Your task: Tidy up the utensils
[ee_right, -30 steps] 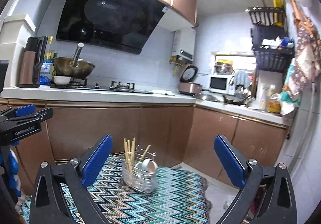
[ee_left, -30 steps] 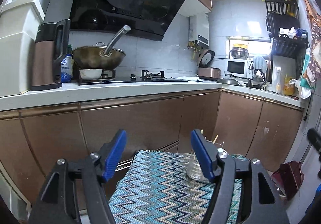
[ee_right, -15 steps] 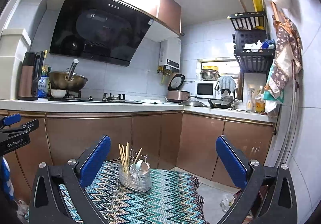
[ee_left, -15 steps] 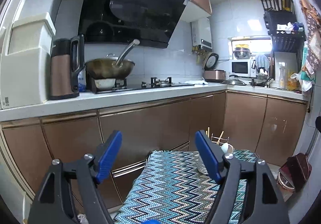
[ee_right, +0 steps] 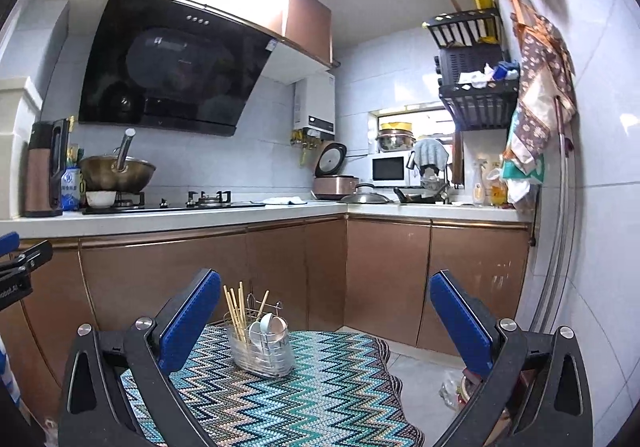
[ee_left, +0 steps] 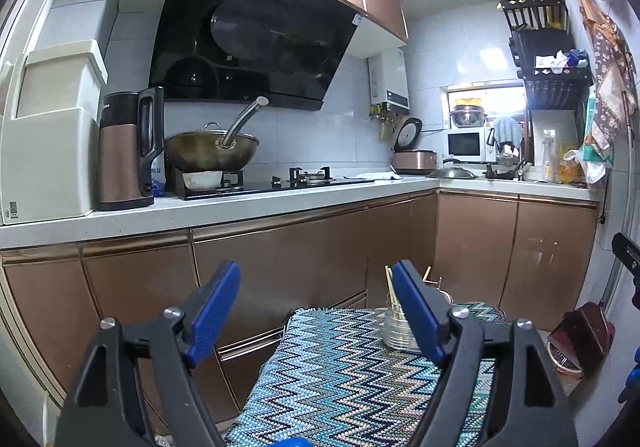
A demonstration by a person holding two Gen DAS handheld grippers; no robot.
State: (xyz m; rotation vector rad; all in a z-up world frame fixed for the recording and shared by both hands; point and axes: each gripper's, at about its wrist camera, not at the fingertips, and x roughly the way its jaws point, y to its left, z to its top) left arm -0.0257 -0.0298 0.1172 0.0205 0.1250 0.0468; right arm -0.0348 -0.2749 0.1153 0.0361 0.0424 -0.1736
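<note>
A clear utensil holder (ee_right: 264,351) stands on the zigzag-patterned cloth (ee_right: 320,399). It holds wooden chopsticks (ee_right: 237,311) and spoons (ee_right: 269,325). In the left wrist view the holder (ee_left: 396,327) is partly hidden behind the right finger. My right gripper (ee_right: 324,319) is open and empty, raised well above the cloth, with the holder ahead toward its left finger. My left gripper (ee_left: 316,311) is open and empty, raised near the cloth's left edge.
Brown cabinets (ee_right: 280,267) run behind the cloth under a white counter (ee_right: 180,217) with a stove, a wok (ee_right: 116,175) and a kettle (ee_left: 124,155). A dustpan (ee_left: 580,339) lies on the floor at right. A tiled wall (ee_right: 600,247) is close on the right.
Both grippers have risen and tilted upward, showing more of the ceiling and hood. Both stay open and empty. The holder has not moved.
</note>
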